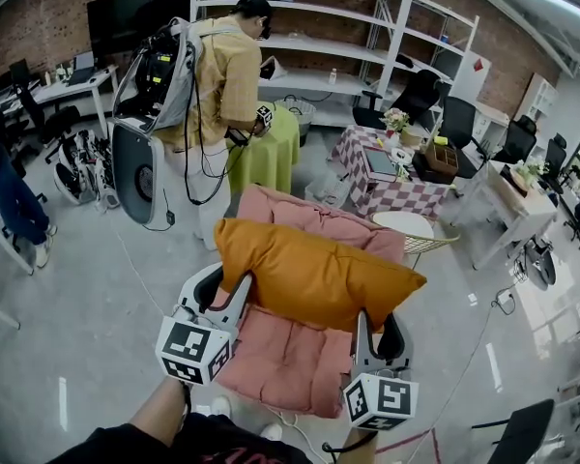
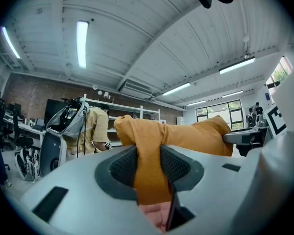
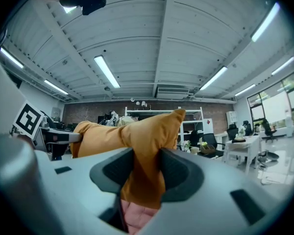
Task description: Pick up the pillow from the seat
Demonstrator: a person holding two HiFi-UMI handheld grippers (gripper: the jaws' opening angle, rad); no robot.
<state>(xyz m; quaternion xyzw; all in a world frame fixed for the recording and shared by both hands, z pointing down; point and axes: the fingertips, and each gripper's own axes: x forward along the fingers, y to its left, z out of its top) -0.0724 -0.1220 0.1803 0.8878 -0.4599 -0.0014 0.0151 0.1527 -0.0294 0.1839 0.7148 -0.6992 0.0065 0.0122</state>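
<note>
Pillow (image 1: pixel 314 271), one; left tongs (image 1: pixel 234 293), right tongs (image 1: pixel 377 332)

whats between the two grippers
The orange pillow, its ends pinched by the left gripper and right gripper, with the pink seat cushion beneath; head view shows it.

My seat (image 1: pixel 285 365) is padded in pink quilting that runs up into its backrest (image 1: pixel 314 218). It stands on the pale grey floor (image 1: pixel 87 298), with a small round white table (image 1: pixel 404 223) just beside the backrest.
</note>
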